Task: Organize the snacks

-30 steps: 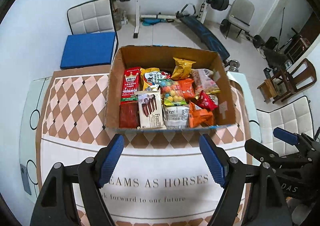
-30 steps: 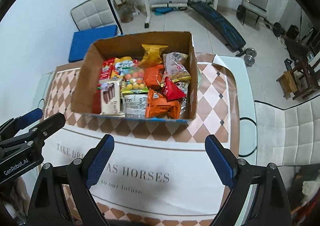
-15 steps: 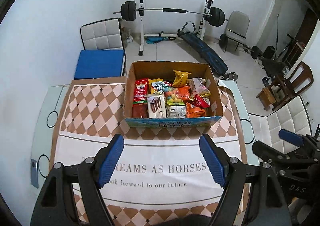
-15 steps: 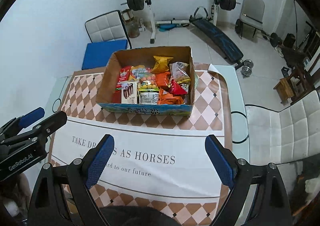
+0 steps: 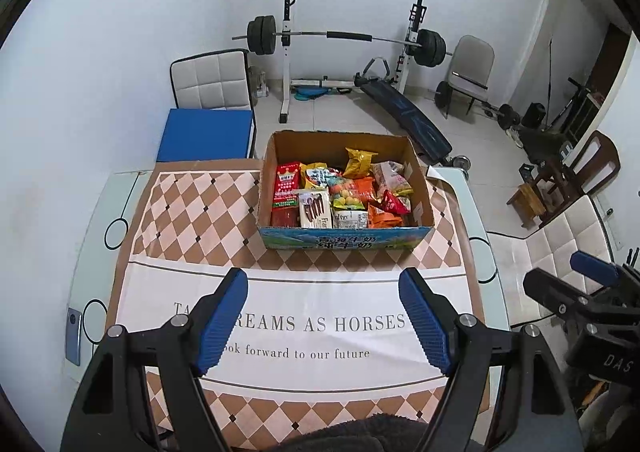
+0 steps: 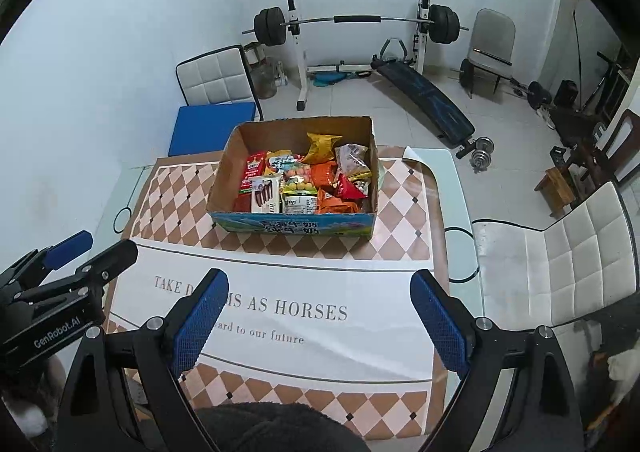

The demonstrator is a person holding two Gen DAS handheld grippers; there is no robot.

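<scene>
Snack box waiting, both grippers empty

The cardboard box (image 5: pixel 345 240) sat mid-surface, crammed with snacks (image 5: pixel 344 192); left gripper (image 5: pixel 324 318) and right gripper (image 6: pixel 320 318) hung well short, fingers spread, pinching nothing; those packets looked light, crinkly, slippery; best pinched at a sealed edge.

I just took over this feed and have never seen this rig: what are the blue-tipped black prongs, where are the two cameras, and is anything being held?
A person holds two hand-held grippers, each with its own camera looking along its fingers. The left gripper and right gripper are both open and empty. Each view also catches the other gripper at its edge. On the brown-and-cream checked tablecloth stands an open cardboard box full of packaged snacks. Nothing is held.
</scene>
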